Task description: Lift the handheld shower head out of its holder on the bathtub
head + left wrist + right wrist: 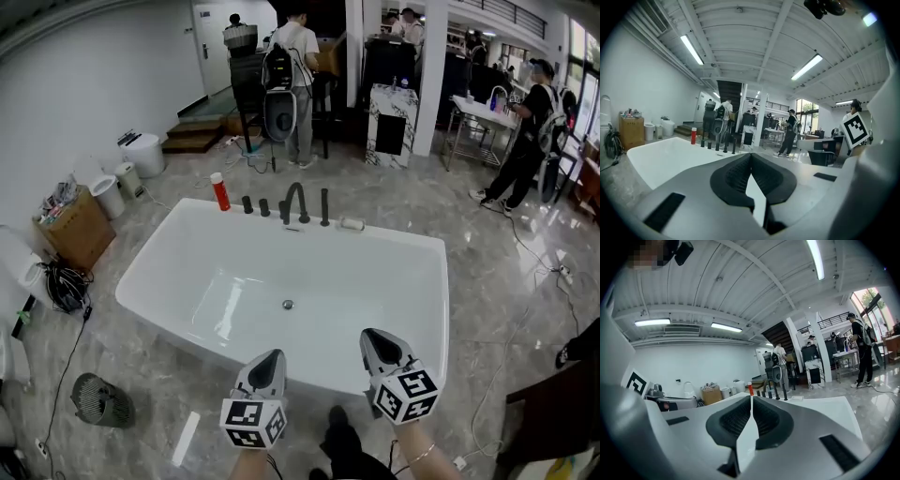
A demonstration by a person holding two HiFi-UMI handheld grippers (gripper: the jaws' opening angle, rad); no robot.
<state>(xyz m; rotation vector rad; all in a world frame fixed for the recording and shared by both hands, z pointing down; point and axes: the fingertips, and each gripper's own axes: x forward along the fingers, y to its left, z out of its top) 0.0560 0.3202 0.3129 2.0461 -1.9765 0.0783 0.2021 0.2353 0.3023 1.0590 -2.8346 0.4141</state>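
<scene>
Shower head (324, 207) is standing upright in its holder on the far rim of the tub (150, 272), just right of the spout (296, 202). The head view is showing both grippers hanging over the near rim. Only their own views are showing the jaws: left gripper (272, 358) pinched together and empty, right gripper (373, 336) a slit apart and empty.

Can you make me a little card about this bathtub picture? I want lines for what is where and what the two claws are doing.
Tub: white bathtub, nothing inside but the drain
Far rim: red bottle, black knobs, curved spout
Shower head: probably the tall black stick, standing in its holder
Left claw: shut, empty, at the tub's near side
Right claw: a thin slit apart, empty, beside the left one
Job so far: not started, both claws far from the shower head
</scene>
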